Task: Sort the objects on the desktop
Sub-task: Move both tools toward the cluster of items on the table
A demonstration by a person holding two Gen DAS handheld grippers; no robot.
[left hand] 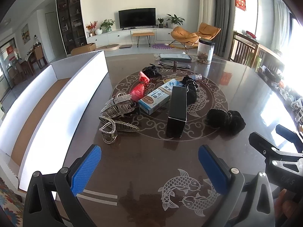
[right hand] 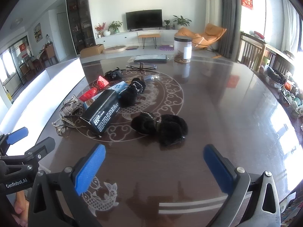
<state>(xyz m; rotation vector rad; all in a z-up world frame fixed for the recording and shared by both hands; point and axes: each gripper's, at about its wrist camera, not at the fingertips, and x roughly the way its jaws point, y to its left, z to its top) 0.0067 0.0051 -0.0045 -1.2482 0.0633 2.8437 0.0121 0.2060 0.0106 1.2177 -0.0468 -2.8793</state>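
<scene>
A heap of small items lies mid-table: a black box (left hand: 177, 111) (right hand: 102, 109), a blue-white carton (left hand: 157, 98), a red tube (left hand: 139, 90) (right hand: 89, 94), rhinestone hair clips (left hand: 117, 105) (right hand: 70, 106), and black fluffy hair pieces (left hand: 226, 119) (right hand: 161, 125). My left gripper (left hand: 149, 162) hovers open near the table's front edge, short of the clips and the black box. My right gripper (right hand: 154, 162) is open too, just in front of the fluffy black piece. Neither holds anything. Each gripper shows at the other view's edge.
A long white cardboard tray (left hand: 56, 102) (right hand: 47, 87) runs along the table's left side. At the far end stand a clear jar (left hand: 205, 51) (right hand: 183, 49), glasses (left hand: 174, 65) and a flat packet (right hand: 149, 58). Chairs (right hand: 251, 53) line the right.
</scene>
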